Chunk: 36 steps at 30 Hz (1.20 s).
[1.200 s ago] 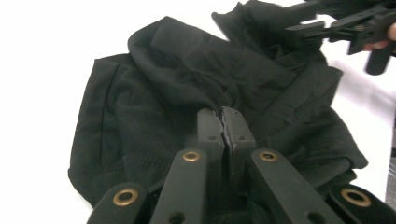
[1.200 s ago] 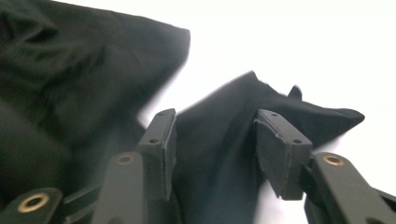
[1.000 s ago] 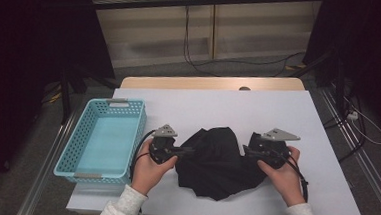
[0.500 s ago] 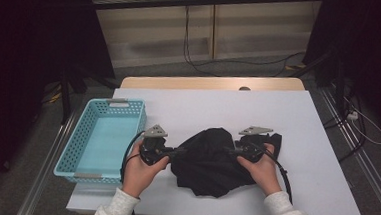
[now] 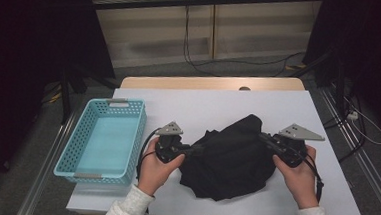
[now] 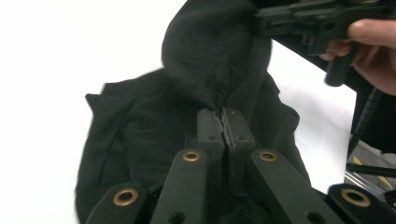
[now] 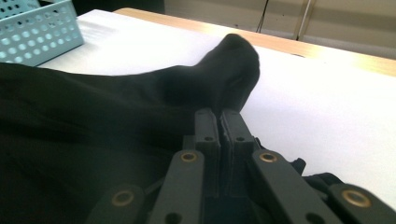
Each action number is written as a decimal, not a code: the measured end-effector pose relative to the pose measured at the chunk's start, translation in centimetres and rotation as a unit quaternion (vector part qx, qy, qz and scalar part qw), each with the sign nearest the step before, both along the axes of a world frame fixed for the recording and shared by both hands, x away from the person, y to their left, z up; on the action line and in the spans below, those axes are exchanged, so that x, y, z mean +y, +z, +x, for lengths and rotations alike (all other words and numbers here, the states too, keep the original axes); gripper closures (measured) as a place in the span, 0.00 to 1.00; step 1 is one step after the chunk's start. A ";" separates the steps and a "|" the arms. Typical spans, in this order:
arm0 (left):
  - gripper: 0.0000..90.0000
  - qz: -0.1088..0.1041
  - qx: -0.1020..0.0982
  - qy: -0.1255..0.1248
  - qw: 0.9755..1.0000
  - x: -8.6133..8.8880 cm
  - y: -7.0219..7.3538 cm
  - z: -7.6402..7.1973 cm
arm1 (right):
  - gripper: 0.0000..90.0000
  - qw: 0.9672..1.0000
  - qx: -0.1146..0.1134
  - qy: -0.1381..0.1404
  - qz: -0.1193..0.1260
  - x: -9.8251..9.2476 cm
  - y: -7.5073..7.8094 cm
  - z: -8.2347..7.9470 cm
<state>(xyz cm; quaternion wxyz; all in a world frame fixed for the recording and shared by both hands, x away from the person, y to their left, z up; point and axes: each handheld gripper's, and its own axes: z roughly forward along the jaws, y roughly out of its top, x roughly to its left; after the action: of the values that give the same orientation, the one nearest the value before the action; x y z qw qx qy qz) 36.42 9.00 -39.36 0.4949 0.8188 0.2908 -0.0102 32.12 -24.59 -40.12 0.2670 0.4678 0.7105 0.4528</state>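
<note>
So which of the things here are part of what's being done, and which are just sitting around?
In the job:
- black cloth, bunched on the table
- left tool, shut on the cloth's left edge
- right tool, jaws just closed on its right edge

Lying about:
- turquoise basket, apart at the left
- white table

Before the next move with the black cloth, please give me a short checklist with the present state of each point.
1. Left gripper shut on black cloth: ok.
2. Right gripper has just been closing, now shut on the cloth: ok.
3. Grips on opposite sides of the cloth: ok.
4. Cloth spread flat: not ok, bunched.
5. Blue basket has free room inside: ok.
6. How much fabric each gripper pinches: cannot tell.
</note>
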 end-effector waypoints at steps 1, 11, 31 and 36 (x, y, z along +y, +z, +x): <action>0.98 0.006 0.003 0.000 1.000 0.0 -0.3 0.1 | 0.96 1.000 0.000 0.003 -0.003 0.1 0.0 -0.2; 0.97 0.041 0.017 0.028 0.999 2.7 -1.1 0.4 | 0.96 0.991 0.064 0.110 -0.033 7.3 -5.1 0.2; 0.42 0.055 0.011 0.080 0.995 0.2 -4.9 1.7 | 0.69 0.988 0.079 0.129 -0.038 8.6 -5.5 0.5; 0.62 0.068 0.026 0.059 0.996 -0.5 -6.0 1.9 | 0.55 0.992 0.066 0.100 -0.029 6.9 -4.4 0.5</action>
<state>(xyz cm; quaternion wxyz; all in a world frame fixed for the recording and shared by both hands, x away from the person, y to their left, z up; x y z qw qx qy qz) 38.28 8.49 -45.37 0.4298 0.8316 0.3513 0.0171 32.61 -17.68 -44.51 0.1860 0.4154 0.7828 0.4243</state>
